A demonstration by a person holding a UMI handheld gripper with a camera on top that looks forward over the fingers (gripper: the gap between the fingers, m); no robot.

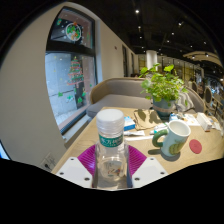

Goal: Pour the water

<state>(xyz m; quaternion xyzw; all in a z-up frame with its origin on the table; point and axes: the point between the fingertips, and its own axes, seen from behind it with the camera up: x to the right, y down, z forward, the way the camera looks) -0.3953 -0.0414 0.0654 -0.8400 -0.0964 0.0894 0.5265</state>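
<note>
bottle (111,150): clear glossy plastic, paper label | mug (176,137): glossy ceramic | table (85,143): smooth pale wood

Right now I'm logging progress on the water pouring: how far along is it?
Done: the gripper has closed on the water bottle, both pink pads pressing its sides. In hand: the bottle stands upright between the fingers, white cap on, so no water is flowing. Left: bring it to the green cup ahead beside the potted plant, open it and tip it. Whether the cup holds water cannot be seen.

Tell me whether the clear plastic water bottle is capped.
Capped: the clear plastic water bottle, upright between the gripper fingers, wears its white cap.
</note>
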